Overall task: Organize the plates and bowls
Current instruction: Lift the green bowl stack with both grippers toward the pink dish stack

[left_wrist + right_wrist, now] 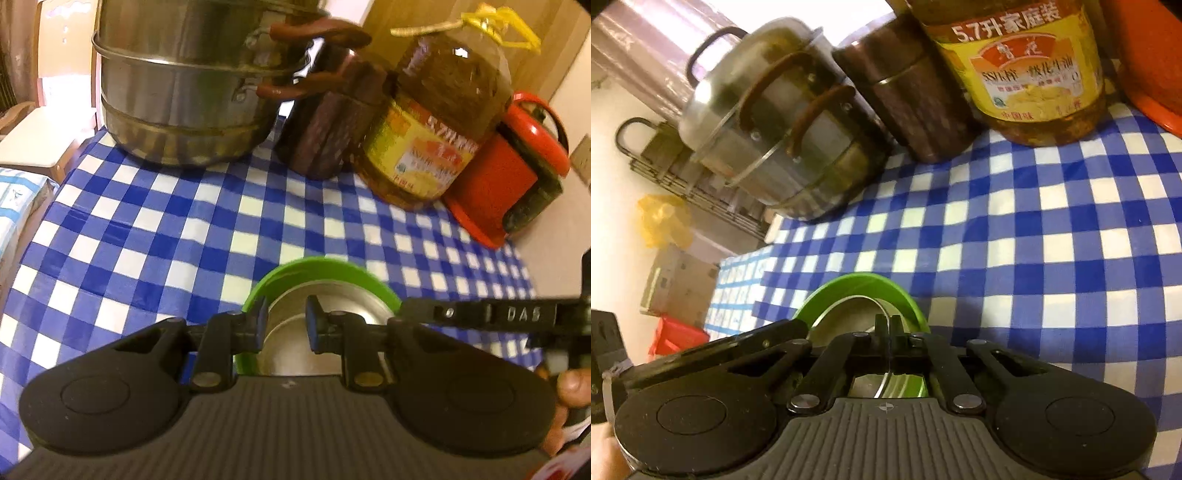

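A green bowl (pixel 314 267) sits on the blue-and-white checked tablecloth (pixel 147 229), with a steel bowl (pixel 332 295) nested inside it. My left gripper (pixel 286 325) is open, its jaws straddling the left rim of the two bowls. In the right wrist view the green bowl (pixel 849 288) and the steel bowl (pixel 846 314) show just ahead. My right gripper (pixel 886 328) is shut on the steel bowl's thin rim. The other gripper's arm (pixel 498 315) reaches in from the right in the left wrist view.
At the back of the table stand a stacked steel steamer pot (pixel 177 85), a dark brown canister (pixel 332 122), a large oil bottle (pixel 436 122) and a red container (pixel 509 170). The table's left edge (pixel 44 206) drops off to boxes.
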{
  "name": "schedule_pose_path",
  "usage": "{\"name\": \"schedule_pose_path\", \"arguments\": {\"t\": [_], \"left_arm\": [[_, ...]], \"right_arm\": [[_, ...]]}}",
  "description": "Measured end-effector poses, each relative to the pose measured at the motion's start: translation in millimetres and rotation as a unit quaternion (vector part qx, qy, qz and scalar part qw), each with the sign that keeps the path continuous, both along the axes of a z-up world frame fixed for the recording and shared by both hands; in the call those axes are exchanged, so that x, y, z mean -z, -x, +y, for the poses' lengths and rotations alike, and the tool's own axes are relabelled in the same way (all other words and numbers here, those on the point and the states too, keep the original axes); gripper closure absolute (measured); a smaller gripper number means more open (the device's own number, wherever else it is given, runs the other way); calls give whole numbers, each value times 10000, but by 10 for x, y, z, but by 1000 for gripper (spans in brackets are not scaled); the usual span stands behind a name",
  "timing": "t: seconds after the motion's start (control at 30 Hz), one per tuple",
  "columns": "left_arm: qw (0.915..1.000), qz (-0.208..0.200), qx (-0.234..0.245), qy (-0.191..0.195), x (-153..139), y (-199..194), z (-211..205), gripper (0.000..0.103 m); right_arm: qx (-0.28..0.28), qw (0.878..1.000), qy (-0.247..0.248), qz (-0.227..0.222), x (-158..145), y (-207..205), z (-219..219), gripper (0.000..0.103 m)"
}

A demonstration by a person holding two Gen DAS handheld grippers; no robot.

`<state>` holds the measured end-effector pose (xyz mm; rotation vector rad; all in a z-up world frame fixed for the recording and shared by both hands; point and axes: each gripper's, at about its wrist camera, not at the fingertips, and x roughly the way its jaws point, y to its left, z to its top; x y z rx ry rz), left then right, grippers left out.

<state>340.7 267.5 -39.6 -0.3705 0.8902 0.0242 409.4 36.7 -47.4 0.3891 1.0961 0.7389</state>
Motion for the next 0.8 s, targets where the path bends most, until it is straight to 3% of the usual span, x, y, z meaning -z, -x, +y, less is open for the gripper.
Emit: {"name": "schedule_pose_path", "arguments": {"t": [0.17, 0.2, 0.23, 0.3, 0.5, 0.8], "left_arm": [[9994, -257, -226, 53, -69, 113, 58, 83], [9990, -301, -320, 96, -69, 152, 90, 80], [9987, -329, -391, 89, -68, 191, 110, 78], [9978, -374, -546, 63, -47, 280, 155, 70], [9928, -456, -1018, 434, 94, 528, 269, 57], [9834, -316, -1267, 1260, 508, 627, 180, 56]], "right_arm": [[35, 9989, 27, -458, -86, 95, -85, 98], [46, 9987, 42, -512, -90, 116, -102, 89], [62, 9985, 54, -538, -80, 137, -116, 70], [89, 9986, 25, -519, -36, 173, -138, 47], [141, 9998, 17, -149, 235, 206, -151, 46], [157, 9975, -637, 257, 570, 236, -175, 47]]}}
